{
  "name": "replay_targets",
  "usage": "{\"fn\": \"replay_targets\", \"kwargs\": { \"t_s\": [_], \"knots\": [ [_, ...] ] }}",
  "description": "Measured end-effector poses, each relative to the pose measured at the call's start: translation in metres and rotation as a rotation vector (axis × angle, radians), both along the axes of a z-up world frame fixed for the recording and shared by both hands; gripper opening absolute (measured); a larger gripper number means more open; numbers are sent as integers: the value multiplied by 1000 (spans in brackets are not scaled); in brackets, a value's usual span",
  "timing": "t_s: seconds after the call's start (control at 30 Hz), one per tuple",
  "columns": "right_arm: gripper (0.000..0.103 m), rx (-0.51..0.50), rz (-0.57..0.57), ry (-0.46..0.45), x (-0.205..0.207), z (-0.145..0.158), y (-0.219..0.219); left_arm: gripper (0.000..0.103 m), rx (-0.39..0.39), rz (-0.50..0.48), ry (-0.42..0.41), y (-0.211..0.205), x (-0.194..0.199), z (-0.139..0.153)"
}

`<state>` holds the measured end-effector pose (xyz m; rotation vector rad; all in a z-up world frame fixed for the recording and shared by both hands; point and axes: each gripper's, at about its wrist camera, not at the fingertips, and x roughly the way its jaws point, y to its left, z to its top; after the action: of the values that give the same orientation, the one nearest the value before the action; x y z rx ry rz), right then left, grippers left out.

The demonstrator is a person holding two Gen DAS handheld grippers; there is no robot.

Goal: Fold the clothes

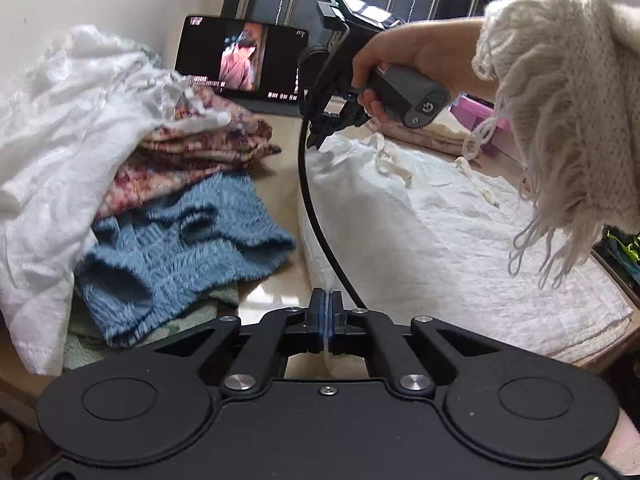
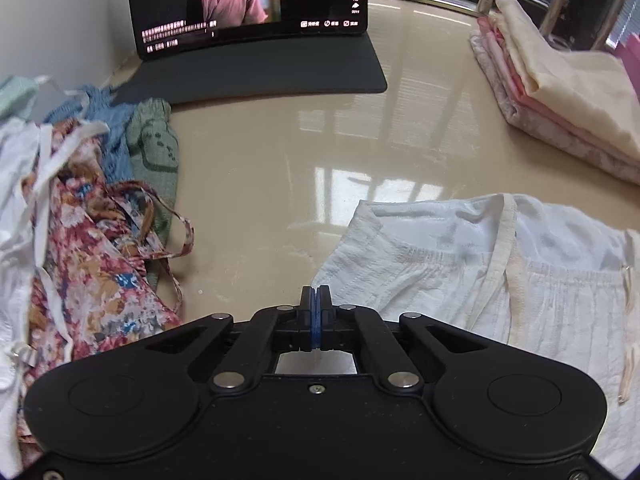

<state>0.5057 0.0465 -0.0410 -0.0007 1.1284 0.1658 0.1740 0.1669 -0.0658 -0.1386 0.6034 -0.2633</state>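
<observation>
Closed blue-padded jaws of the left gripper [image 1: 328,314] fill the bottom of the left wrist view, and a thin pale edge of the white garment [image 1: 460,232] seems pinched between them, though the sliver is too slight to be sure of. That garment lies spread across the glossy beige surface [image 2: 280,152] at centre right of both views, a light crinkled cotton piece with a gathered band and loose cream ties; it looks soft, limp and nearly weightless, so it should drape and slide easily on the polished top rather than hold a crease by itself. In the right wrist view the right gripper [image 2: 316,312] is also shut, its pads together just at the garment's left corner; whether cloth is caught there cannot be told. Seen from the left wrist, the same gripper points steeply down at the garment's far corner, held by a hand [image 1: 384,76] below a fringed knit sleeve [image 1: 568,112]. Corners and hemmed edges look the best places to grip, since the ties would only pull loose. Unfolded clothes [image 1: 132,184] heap at left, a folded stack [image 2: 560,112] sits upper right, and a tablet [image 2: 248,4] plays behind.
</observation>
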Motion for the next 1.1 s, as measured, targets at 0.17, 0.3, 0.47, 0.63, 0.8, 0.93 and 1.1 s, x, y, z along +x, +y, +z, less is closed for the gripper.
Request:
{"fn": "replay_targets", "kwargs": {
  "t_s": [0.17, 0.3, 0.47, 0.63, 0.8, 0.93, 1.1],
  "knots": [
    [0, 128, 30, -35, -3, 27, -31, 1, 100, -71, -115, -21, -12, 25],
    [0, 235, 54, -51, -6, 46, -69, 1, 239, -160, -194, -61, -20, 39],
    [0, 325, 54, -47, -11, 47, -121, 1, 406, -303, -204, -116, -26, 28],
    [0, 365, -10, -6, -15, 16, -171, 1, 457, -376, -154, -144, -22, 11],
    [0, 396, -20, 11, -16, -6, -188, 2, 471, -395, -112, -155, -14, 0],
    [0, 412, -2, -6, -15, -11, -186, 2, 432, -384, -77, -157, -10, -1],
    [0, 417, 10, -47, -18, -11, -184, 3, 358, -378, -57, -157, -8, 6]
  ]
}}
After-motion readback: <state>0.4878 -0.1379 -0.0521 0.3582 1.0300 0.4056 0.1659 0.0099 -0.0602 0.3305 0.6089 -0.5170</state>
